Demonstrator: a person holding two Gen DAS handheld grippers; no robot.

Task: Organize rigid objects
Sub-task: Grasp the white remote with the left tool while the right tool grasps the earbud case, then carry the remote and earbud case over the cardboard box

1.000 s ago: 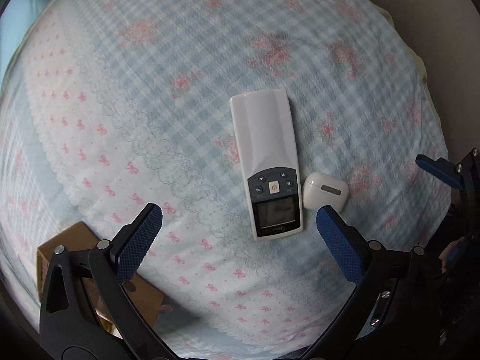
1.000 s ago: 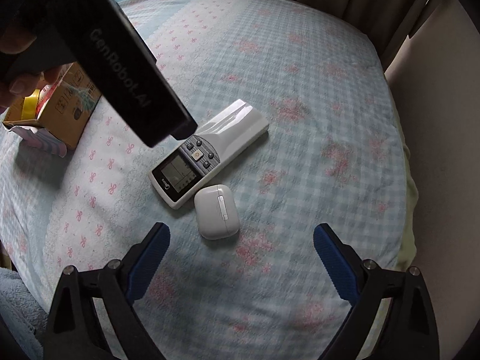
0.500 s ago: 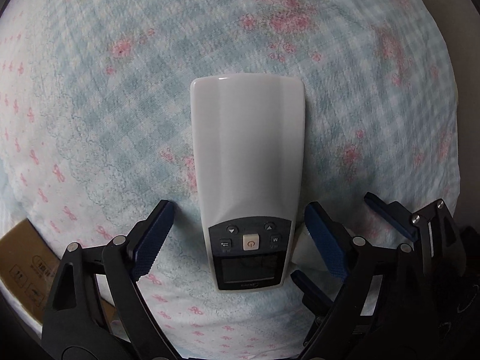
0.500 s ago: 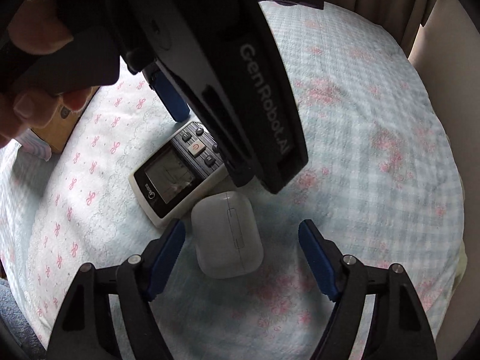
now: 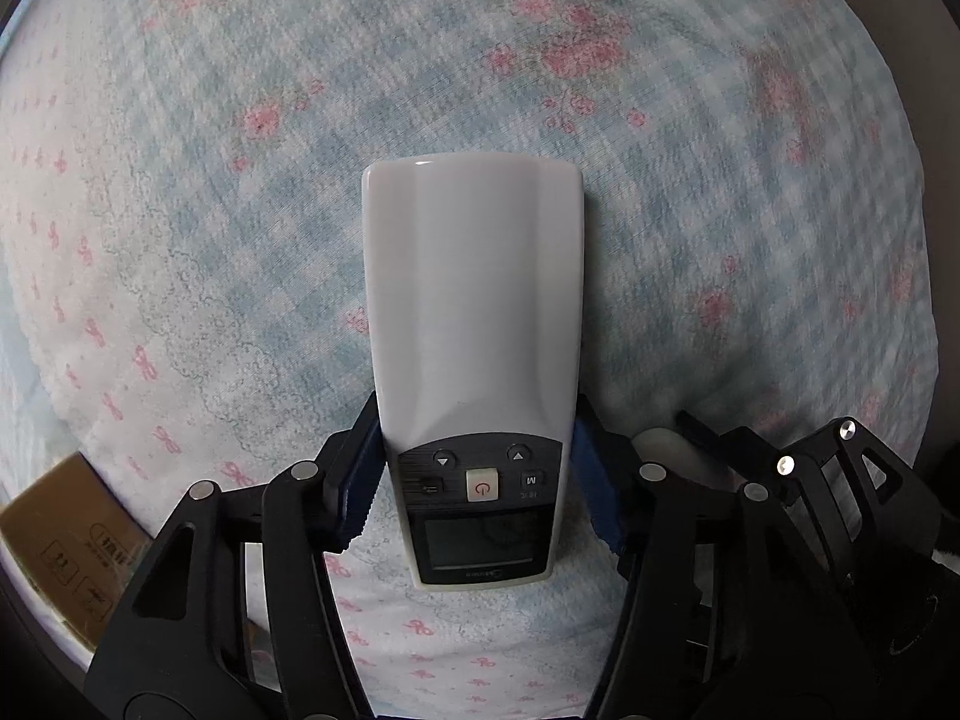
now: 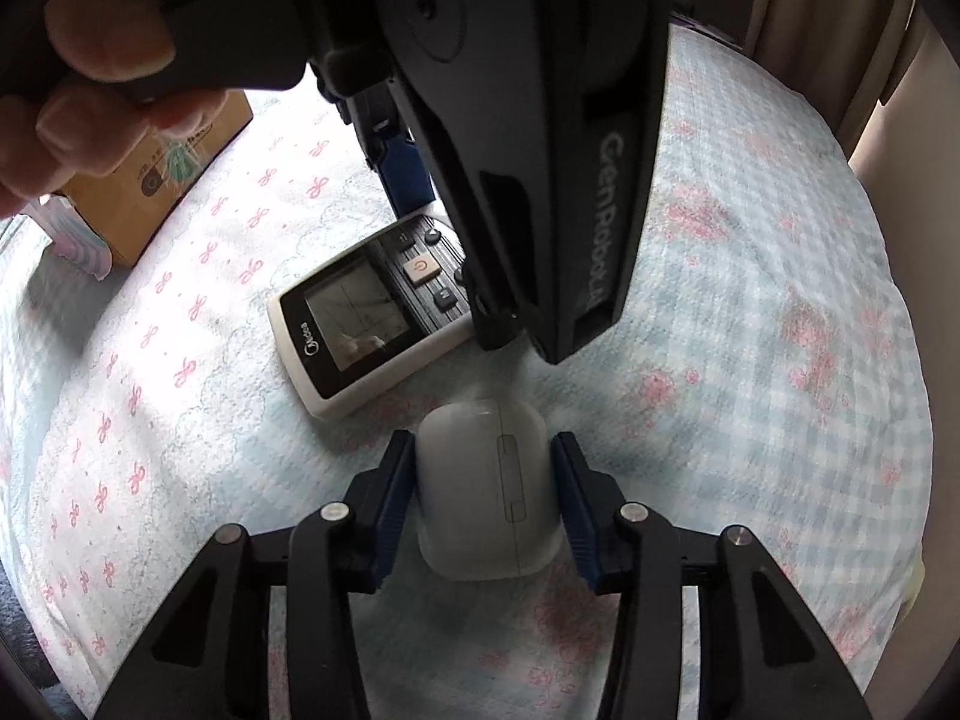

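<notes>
A white remote control point(image 5: 474, 348) with a dark button panel and screen lies on the patterned bed cover. My left gripper point(image 5: 477, 480) is shut on its sides at the button end. In the right wrist view the remote point(image 6: 366, 318) shows partly under the left gripper's body. A white earbud case point(image 6: 489, 492) lies beside the remote, and my right gripper point(image 6: 483, 492) is shut on its two sides. In the left wrist view only a sliver of the case point(image 5: 663, 447) shows.
The bed cover point(image 5: 240, 240) is blue gingham with pink flowers and a white bow-print band. A brown cardboard box point(image 6: 162, 180) stands at the left, also in the left wrist view point(image 5: 66, 546). A curtain point(image 6: 840, 48) hangs behind the bed.
Both grippers came down and closed. The left went from open around the remote to gripping it; the right closed on the earbud case.
</notes>
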